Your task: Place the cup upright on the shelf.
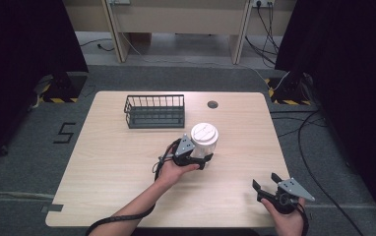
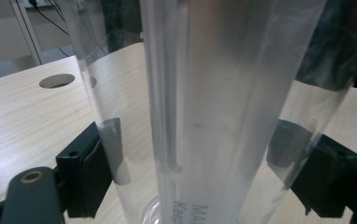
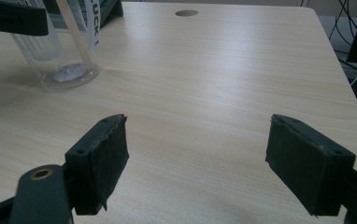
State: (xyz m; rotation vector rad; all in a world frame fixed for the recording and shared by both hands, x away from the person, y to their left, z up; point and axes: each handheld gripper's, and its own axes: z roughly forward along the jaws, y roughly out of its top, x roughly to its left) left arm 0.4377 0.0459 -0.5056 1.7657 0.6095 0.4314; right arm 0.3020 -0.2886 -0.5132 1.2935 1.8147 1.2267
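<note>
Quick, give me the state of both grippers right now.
Left gripper: fingers closed on the clear plastic cup, which stands on the table.
Right gripper: open, holding nothing, near the table's front edge.

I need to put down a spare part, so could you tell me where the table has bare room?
Free: the left half below the wire basket, and the right side between the cable hole and the right claw. Crowded: the centre, where the left claw grips the lidded clear cup.
</note>
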